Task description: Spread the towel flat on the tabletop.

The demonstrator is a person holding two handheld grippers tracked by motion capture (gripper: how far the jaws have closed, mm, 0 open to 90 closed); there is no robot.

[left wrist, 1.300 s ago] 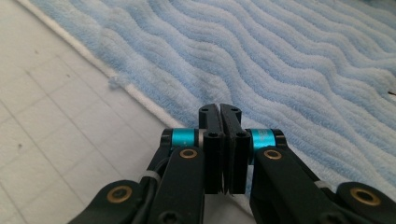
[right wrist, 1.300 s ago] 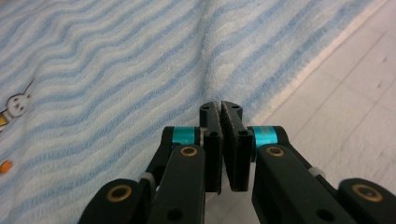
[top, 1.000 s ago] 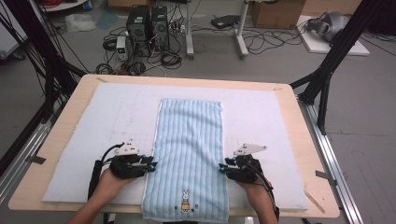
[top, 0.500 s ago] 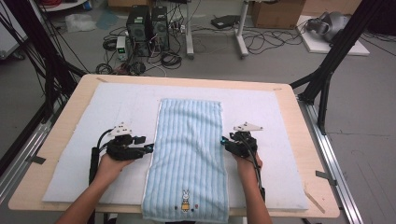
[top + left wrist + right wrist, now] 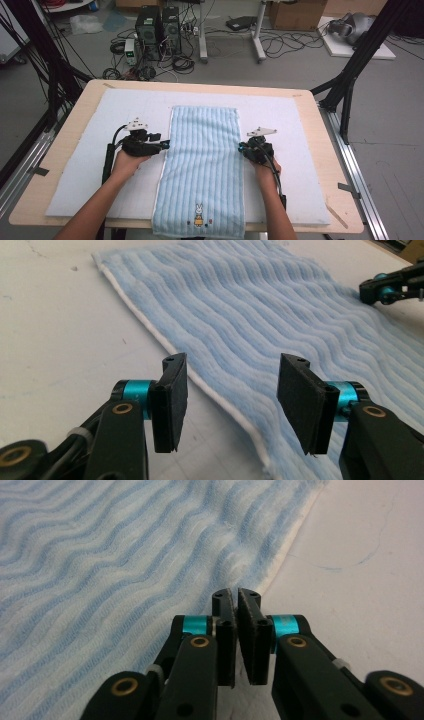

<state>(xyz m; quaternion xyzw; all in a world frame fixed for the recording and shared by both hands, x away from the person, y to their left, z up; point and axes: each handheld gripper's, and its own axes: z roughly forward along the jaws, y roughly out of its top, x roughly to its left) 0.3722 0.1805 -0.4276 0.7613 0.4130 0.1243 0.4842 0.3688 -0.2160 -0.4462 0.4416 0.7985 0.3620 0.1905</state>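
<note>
A light blue striped towel (image 5: 202,150) with a small rabbit print lies flat, lengthwise, on the white mat (image 5: 95,130). My left gripper (image 5: 166,145) is open at the towel's left edge. In the left gripper view its jaws (image 5: 230,400) straddle the white hem of the towel (image 5: 280,315) without touching it. My right gripper (image 5: 241,148) is at the towel's right edge. Its jaws (image 5: 236,600) have just been closing and are pinched together on the hem, where the towel (image 5: 100,555) puckers. The right gripper (image 5: 387,287) also appears far off in the left gripper view.
The mat covers most of a wooden table (image 5: 330,150). The towel's near end hangs over the front edge. Computer towers (image 5: 155,25), cables and black frame legs (image 5: 350,75) stand on the floor behind the table.
Both hands slid forward along the towel's side edges, away from the person. The left jaws opened wider. The right jaws closed onto the towel's right hem.
</note>
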